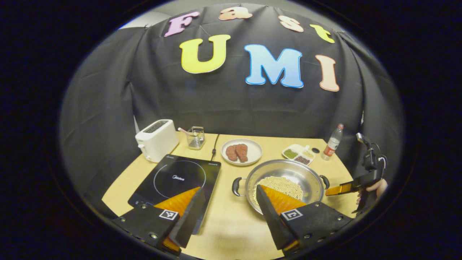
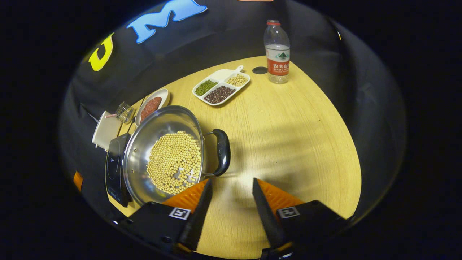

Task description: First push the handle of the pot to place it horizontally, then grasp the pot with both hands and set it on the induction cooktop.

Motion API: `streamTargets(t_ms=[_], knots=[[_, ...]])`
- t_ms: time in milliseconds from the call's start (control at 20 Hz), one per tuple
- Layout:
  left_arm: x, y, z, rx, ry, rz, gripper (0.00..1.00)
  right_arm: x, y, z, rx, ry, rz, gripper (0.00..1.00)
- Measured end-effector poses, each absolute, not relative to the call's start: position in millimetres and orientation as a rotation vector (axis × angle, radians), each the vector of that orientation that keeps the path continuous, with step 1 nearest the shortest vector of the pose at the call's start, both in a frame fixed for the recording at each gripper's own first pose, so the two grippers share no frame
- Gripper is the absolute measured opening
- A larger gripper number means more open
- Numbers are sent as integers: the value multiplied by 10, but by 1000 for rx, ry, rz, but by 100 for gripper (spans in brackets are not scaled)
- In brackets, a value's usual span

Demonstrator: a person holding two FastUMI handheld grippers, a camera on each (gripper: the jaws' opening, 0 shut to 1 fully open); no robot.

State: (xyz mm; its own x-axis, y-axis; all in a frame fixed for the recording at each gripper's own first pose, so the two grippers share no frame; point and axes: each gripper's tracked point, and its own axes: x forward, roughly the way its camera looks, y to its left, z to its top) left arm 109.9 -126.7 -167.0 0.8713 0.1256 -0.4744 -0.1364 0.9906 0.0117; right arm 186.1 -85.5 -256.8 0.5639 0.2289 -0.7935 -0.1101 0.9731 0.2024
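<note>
Booth w/ black cloth wall hung behind and around a light wood surface [image 1: 231, 224]; cloth creased, draping down past the surface edges. Landmark: the pot [image 1: 285, 180], a steel 2-handle pan w/ pale round beans [image 1: 283, 186] piled in its bottom, sitting on the surface near the front, not on the cooktop.

Rel. to the pot, in the left gripper view:
- induction cooktop [image 1: 178, 178], flat black, just beside its left handle [image 1: 236, 186]; small strip of bare wood between.
- white toaster [image 1: 157, 140] well beyond the cooktop, far-left.
- wire basket [image 1: 196, 138] w/ a pink stick, behind-left; a black cable runs down from there to the cooktop.
- plate [image 1: 252, 157] w/ reddish meat slices, just behind the pot.
- white divided tray [image 1: 299, 154] w/ green, dark and pale beans, behind-right; a small dark disc next to it.
- water bottle [image 1: 332, 142], far behind-right near the surface's back corner.

Left tongs [image 1: 229, 204] apart, holding nothing, hovering above the front of the surface; gap between them falls over bare wood btwn cooktop and pot.

Right tongs [image 2: 231, 193] apart too, empty, low over the surface just in front of the pot's right handle [image 2: 221, 151]; whether a tip touches the handle can't be told. In the left gripper view the right tongs sit just right of the pot's right handle, w/ a hand [image 1: 377, 187] on the grip. Right gripper view: wide bare wood right of the pot, a soft shadow across it.
</note>
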Motion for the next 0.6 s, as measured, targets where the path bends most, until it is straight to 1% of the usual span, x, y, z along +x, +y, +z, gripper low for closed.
streamTargets(t_ms=[50,100,150,200,250,300,350,400,450,500,550,600], knots=[[1172,-1251,-1753,-44,516,113,88,1864,-896,-2512,141,935,188,83],[1260,-1235,-1840,-67,539,88,86,1863,-917,-2438,153,919,179,93],[1351,-1210,-1930,-85,557,71,88,1889,-905,-2366,170,901,180,88],[1453,-1180,-2029,-102,581,53,86,1916,-880,-2308,186,885,181,92],[1545,-1174,-2141,-116,605,34,88,1960,-855,-2282,199,871,183,92],[1648,-1172,-2255,-131,632,11,86,2025,-827,-2265,212,864,181,98],[1728,-1178,-2374,-147,656,-11,86,2084,-789,-2253,228,859,180,98],[1801,-1176,-2495,-164,684,-23,88,2146,-757,-2265,240,853,176,98],[1883,-1170,-2616,-185,709,-33,86,2209,-739,-2292,242,852,169,98],[1960,-1165,-2738,-204,734,-39,88,2266,-719,-2328,239,853,167,98],[2034,-1177,-2862,-223,759,-48,88,2306,-695,-2372,237,859,170,98],[2106,-1193,-2975,-237,777,-56,86,2345,-663,-2429,236,867,177,98]])
